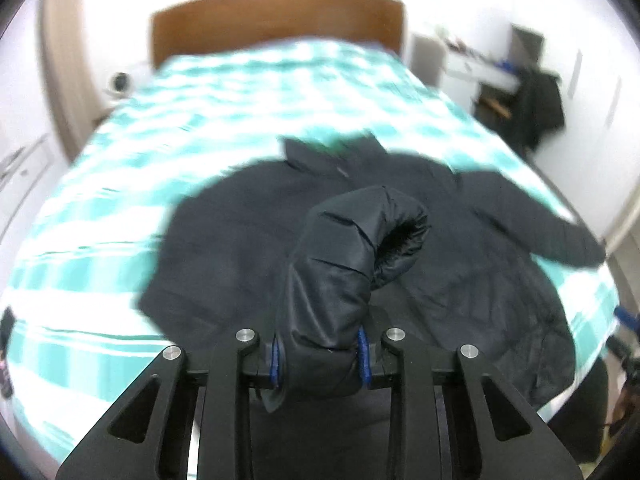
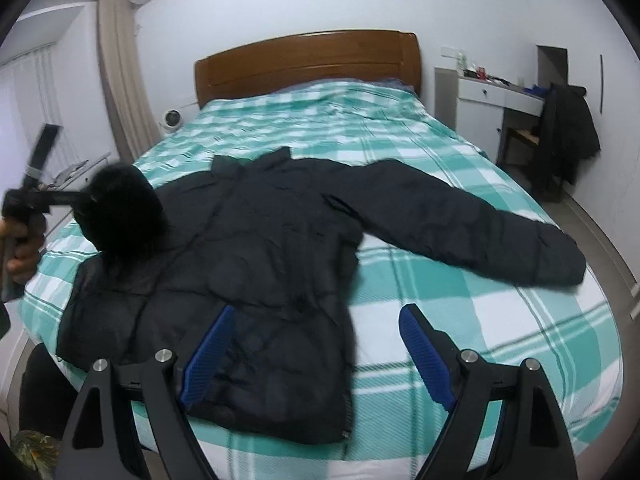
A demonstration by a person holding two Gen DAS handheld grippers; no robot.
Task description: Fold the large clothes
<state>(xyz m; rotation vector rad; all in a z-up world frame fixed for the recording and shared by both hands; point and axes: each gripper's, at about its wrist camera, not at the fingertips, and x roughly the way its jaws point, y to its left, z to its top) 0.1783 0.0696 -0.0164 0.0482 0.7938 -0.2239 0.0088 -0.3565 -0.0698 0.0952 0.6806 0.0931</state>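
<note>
A dark navy puffer jacket [image 2: 264, 240] lies face down, spread out on the bed, collar toward the headboard. Its right sleeve [image 2: 472, 224] stretches flat to the right. My left gripper [image 1: 320, 356] is shut on the cuff of the left sleeve [image 1: 352, 256] and holds it raised above the jacket's body [image 1: 224, 240]; the lifted cuff also shows in the right wrist view [image 2: 120, 204], blurred. My right gripper [image 2: 316, 324] is open and empty, hovering over the jacket's lower hem and the bed's near edge.
The bed has a green and white checked cover [image 2: 460, 320] and a wooden headboard [image 2: 308, 64]. A white desk [image 2: 496, 92] and a chair draped with dark clothing [image 2: 568, 136] stand at right. A curtain [image 2: 120, 92] and a small fan [image 2: 173, 119] stand at left.
</note>
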